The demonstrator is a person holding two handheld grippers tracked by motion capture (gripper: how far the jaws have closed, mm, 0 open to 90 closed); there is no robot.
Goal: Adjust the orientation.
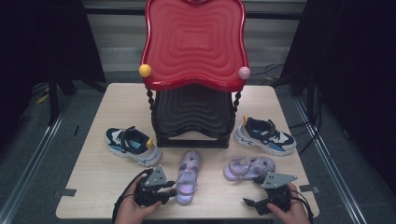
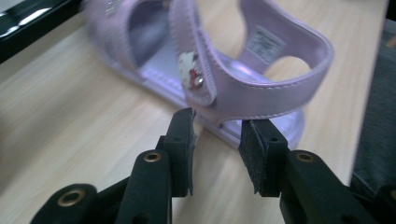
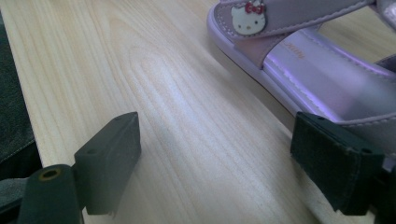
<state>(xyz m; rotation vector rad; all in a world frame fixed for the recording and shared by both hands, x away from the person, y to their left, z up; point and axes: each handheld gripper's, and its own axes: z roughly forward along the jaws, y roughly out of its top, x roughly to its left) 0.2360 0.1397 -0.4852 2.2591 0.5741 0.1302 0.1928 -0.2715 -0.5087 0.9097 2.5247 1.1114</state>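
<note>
Though its toe is cut off, left fingers nearly closed, gap visible, at sandal heel; right fingers wide open.

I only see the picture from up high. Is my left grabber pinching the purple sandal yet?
Observer: Not that I can see. In the left gripper view, the left gripper has a narrow gap between its jaws, and the purple sandal has its heel end right at the tips.
Operator: Is there a picture on it?
Observer: Yes, a little white cat-face charm on the strap.
Operator: And my right grabber?
Observer: The right gripper is wide open over the table, and the other purple sandal is beside one jaw.
</note>
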